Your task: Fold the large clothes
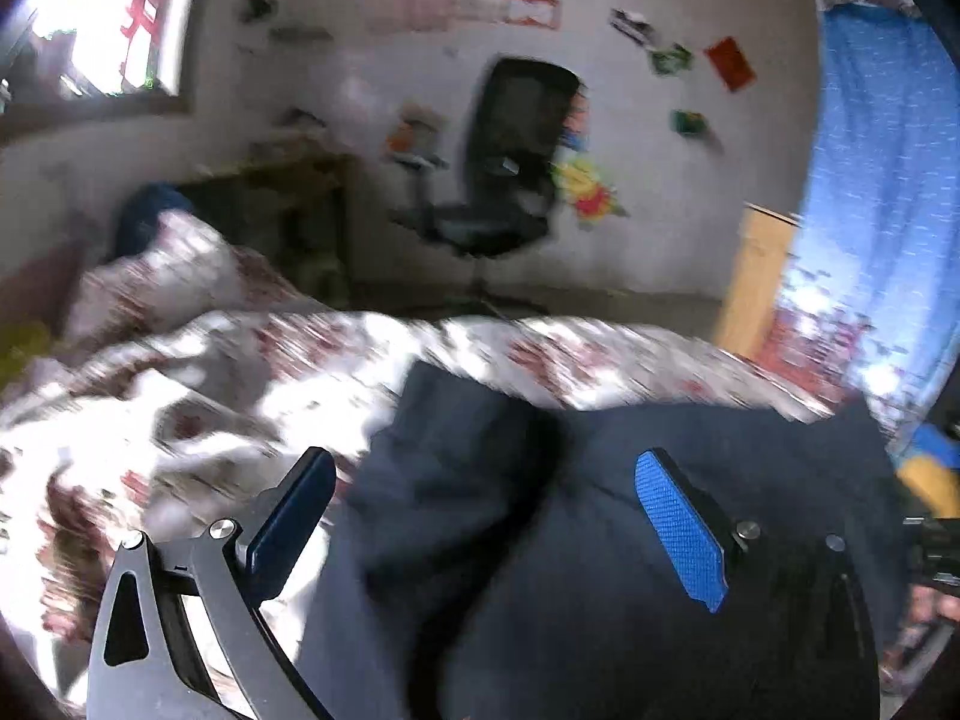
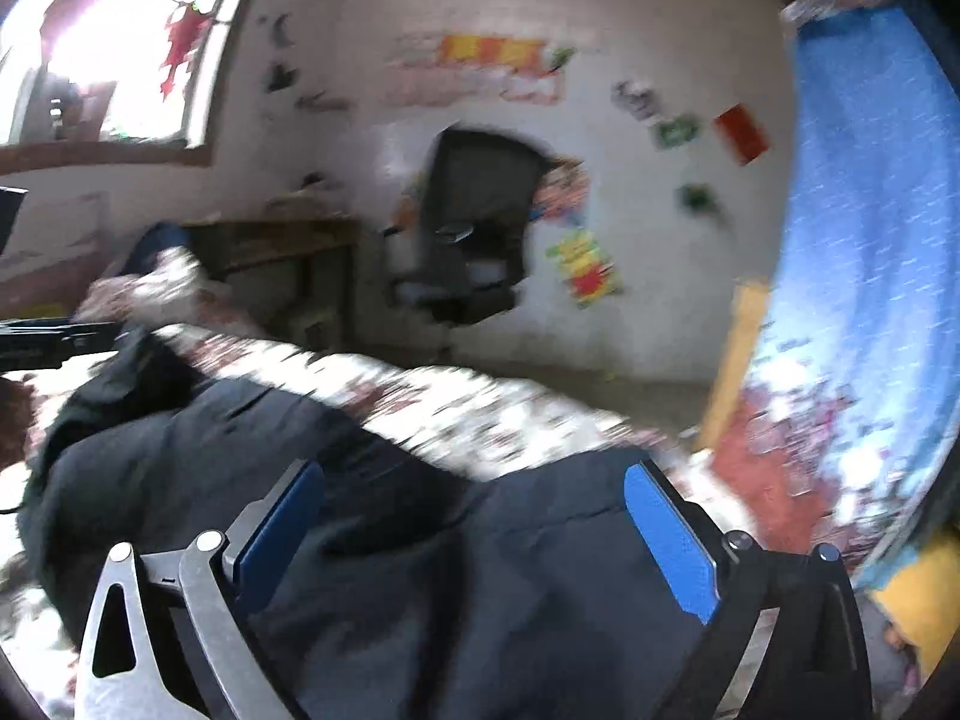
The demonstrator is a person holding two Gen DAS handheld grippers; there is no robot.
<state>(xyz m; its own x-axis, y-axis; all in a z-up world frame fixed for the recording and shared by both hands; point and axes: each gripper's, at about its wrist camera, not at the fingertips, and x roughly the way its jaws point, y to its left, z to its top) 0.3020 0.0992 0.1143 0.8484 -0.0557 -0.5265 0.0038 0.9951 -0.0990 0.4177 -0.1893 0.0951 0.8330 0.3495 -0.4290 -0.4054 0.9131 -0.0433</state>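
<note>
Hovering over dark navy garment spread on floral bedspread. Left tool spread wide, nothing between pads. Right tool likewise spread, empty. Garment lies directly below and ahead of both tools, long axis running roughly left-right across bed, reaching further toward left tool. Fabric dark, creased, partly bunched; frames blurred.

Bedspread free at 9 o'clock; dark garment fills centre; chair and desk far at 12.

left gripper and right gripper gape wide, empty.
</note>
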